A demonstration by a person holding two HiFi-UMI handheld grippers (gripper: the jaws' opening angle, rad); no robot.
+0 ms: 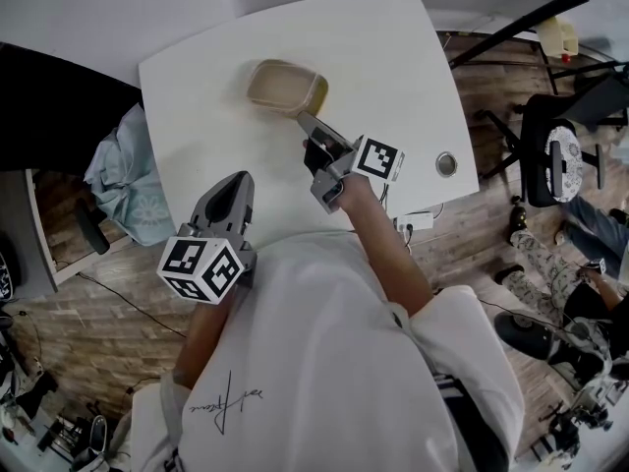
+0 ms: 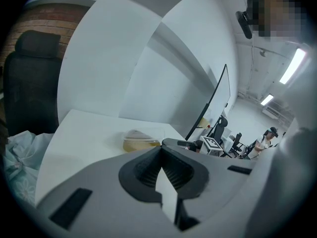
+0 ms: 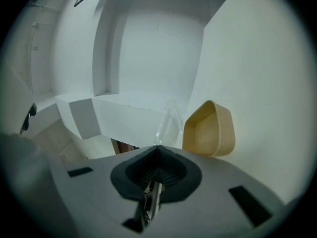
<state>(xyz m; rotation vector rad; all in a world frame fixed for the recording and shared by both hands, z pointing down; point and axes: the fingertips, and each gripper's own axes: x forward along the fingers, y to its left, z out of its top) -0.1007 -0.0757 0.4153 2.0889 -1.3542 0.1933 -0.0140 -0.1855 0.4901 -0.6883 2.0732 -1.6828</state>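
2 grippers, 1 busy; the right gripper (image 1: 307,123) was pinched onto the edge of a clear lid (image 3: 168,119), probably its only grabbable bit, right by the tan container (image 1: 285,87) on the table (image 1: 393,57); the left gripper (image 1: 234,183) was held closed, empty, well back.

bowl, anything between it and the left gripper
Nothing visible: only bare table lies between the left gripper and the bowl. The right gripper, shut on a clear lid, is off that line, at the bowl's near right corner.
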